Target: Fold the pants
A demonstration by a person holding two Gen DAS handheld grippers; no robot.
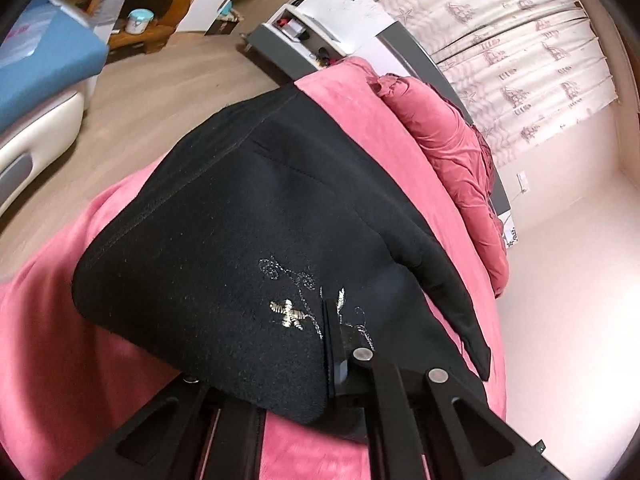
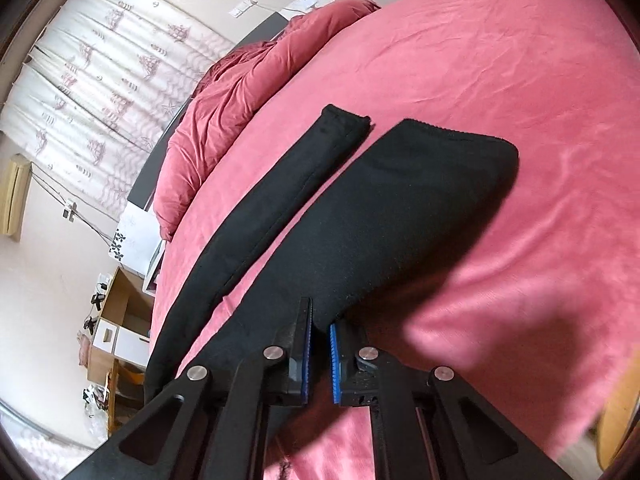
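Note:
Black pants (image 1: 240, 208) with a small gold embroidered flower (image 1: 287, 314) lie on a pink bedspread (image 1: 60, 340). In the left wrist view my left gripper (image 1: 332, 344) is shut on the pants' near edge; the cloth drapes over its left finger and hides it. In the right wrist view both legs of the pants (image 2: 392, 208) stretch away from me, the narrower leg (image 2: 280, 200) on the left. My right gripper (image 2: 320, 344) is shut on the near end of the wider leg, with cloth between its blue pads (image 2: 334, 364).
A bunched pink duvet (image 1: 448, 136) lies along the bed's far side by the dark headboard and patterned curtains (image 1: 520, 52). A wooden floor (image 1: 160, 88), a blue-topped mattress (image 1: 44, 48) and a white cabinet (image 1: 320, 20) sit beyond the bed. A wooden desk (image 2: 116, 312) stands at the left.

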